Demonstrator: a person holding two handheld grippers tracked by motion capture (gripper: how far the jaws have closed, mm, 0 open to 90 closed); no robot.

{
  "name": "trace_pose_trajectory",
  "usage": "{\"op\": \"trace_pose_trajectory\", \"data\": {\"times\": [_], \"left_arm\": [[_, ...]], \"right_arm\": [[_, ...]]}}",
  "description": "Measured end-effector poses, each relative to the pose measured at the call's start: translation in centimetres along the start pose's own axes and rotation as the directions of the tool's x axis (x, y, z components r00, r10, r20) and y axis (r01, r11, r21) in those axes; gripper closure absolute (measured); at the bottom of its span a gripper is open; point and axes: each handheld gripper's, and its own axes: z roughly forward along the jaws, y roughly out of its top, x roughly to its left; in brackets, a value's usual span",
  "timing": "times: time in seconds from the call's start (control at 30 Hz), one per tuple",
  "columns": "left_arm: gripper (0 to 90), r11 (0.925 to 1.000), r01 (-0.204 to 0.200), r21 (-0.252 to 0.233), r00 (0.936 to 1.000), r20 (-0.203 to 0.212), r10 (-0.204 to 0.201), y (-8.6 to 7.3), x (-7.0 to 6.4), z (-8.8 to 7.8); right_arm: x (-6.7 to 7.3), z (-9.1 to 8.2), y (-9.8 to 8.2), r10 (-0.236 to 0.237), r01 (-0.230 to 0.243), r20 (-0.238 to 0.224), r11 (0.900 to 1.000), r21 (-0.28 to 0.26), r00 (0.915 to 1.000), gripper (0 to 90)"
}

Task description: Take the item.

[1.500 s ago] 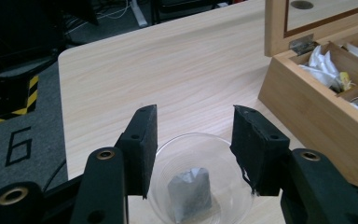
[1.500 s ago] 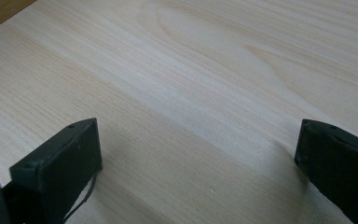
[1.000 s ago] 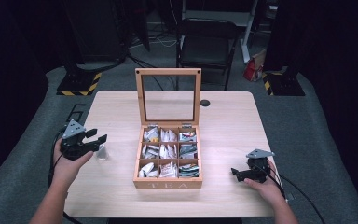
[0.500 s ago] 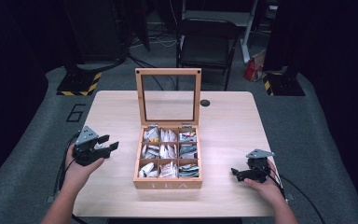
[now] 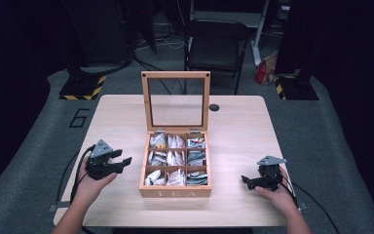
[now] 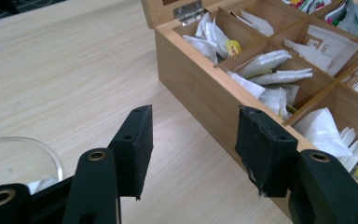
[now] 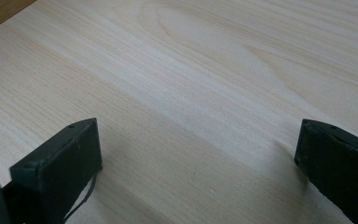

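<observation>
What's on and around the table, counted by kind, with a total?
Wooden tea box with its glass lid open: 1
Compartments in the box, all holding tea bags: 9
Handheld tool, left tool and right tool, both open: 2
Small black disc on the table: 1
Black chair behind the table: 1
Total, leaving compartments out: 5

Tea box (image 5: 175, 190) sits mid-table (image 5: 233, 126), between left tongs (image 5: 121, 162) and right tongs (image 5: 247, 181).

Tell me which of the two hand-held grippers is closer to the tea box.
The left hand-held gripper: its open jaws almost reach the tea box at its left wall, while the right hand-held gripper rests well apart on bare table.
</observation>
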Motion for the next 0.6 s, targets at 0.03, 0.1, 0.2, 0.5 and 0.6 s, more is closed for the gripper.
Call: {"op": "trace_pose_trajectory", "data": {"times": [0.03,0.1,0.2,0.5,0.6], "left_arm": [[44.9,1.0000,-0.002,0.004,1.0000,0.000,0.002,-0.1,0.0,0.1],[43.8,1.0000,0.000,0.010,1.0000,0.002,0.000,-0.3,0.0,0.3],[42.4,0.9999,0.007,0.011,1.0000,0.003,-0.007,-0.8,-0.1,0.5],[41.5,0.9994,0.011,0.033,0.9999,0.004,-0.011,-1.9,0.0,1.0],[41.5,0.9994,0.012,0.032,0.9999,-0.001,-0.012,-2.4,0.0,1.2]], "right_arm": [[0.0,0.0,0.0,0.000,0.000,0.001,1.000,0.000,1.0000,0.0],[0.0,0.0,0.0,-0.001,0.001,0.001,1.000,0.000,1.0000,0.0],[0.0,0.0,0.0,0.000,0.000,0.000,1.000,0.000,1.0000,0.0],[0.0,0.0,0.0,0.000,0.000,0.000,1.000,0.000,1.0000,0.0],[0.0,0.0,0.0,0.000,0.000,0.000,1.000,0.000,1.0000,0.0]]}}
